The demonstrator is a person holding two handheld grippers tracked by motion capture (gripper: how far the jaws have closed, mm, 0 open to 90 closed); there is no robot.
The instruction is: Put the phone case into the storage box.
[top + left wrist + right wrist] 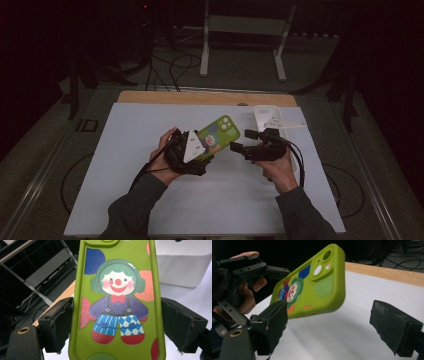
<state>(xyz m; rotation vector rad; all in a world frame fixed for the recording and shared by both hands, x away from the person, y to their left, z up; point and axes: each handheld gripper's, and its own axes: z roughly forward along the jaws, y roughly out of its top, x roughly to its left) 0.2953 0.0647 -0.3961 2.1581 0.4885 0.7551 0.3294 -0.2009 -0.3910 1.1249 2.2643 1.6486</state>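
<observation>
I see the phone case (218,134) above the tabletop (150,190), between my left gripper (192,150) and right gripper (247,142); a white case (262,117) lies behind the right one.

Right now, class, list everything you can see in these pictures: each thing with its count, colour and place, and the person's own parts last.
phone case: one, lime green with a clown picture, held above the table between the jaws of the left hand-held gripper.
white case: one, white, lying on the sheet at the far right, behind the right hand-held gripper.
white sheet: one, white, covering most of the table.
table: one, wooden edge showing along the far side.
metal stand: one, pale grey, on the floor beyond the table.
cables: several, black, on the floor beyond the table.
left hand-held gripper: one, black, clamped on the case's long edges.
right hand-held gripper: one, black, jaws apart, near the case's camera end.
</observation>
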